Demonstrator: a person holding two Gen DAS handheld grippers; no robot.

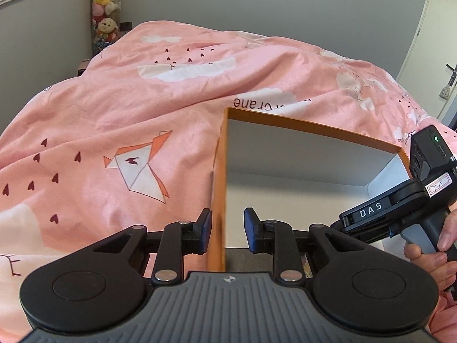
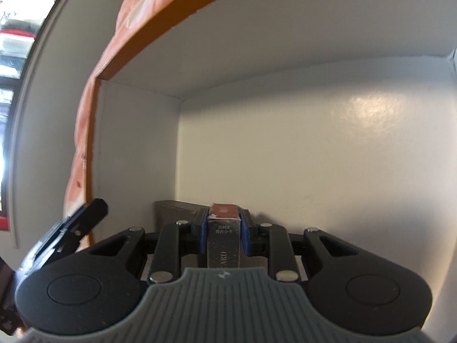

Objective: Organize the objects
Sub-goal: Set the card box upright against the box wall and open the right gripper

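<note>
A bed [image 1: 114, 108] fills most of the room from where I stand, covered in a pink duvet printed with white clouds, small dark hearts and an origami crane [image 1: 140, 168]. On the duvet sits an open orange box [image 1: 314, 127] with a white inside, its rim bright against the pink. Beyond the bed, in the corner by the grey wall, a column of plush toys [image 1: 107, 5] is stacked up, and a white door [image 1: 434, 28] shows off to the other side. The left gripper [image 1: 227, 228] straddles the near side wall of the box, one blue pad outside and one inside; the outer pad sits right against the cardboard, while the inner pad stands a little off it, so the jaws are not clamped on the wall. The right gripper [image 2: 224, 228] reaches down inside the box, close to its white floor, held by a person's hand [image 1: 437, 243] wrapped around the handle. Its jaws are clamped on a small dark card box [image 2: 222, 240], narrow and upright between the blue pads, with a reddish top end and pale lettering down its face. Just behind it, against the inner corner of the orange box, lies a flat grey thing [image 2: 177, 208] that I cannot make out.
</note>
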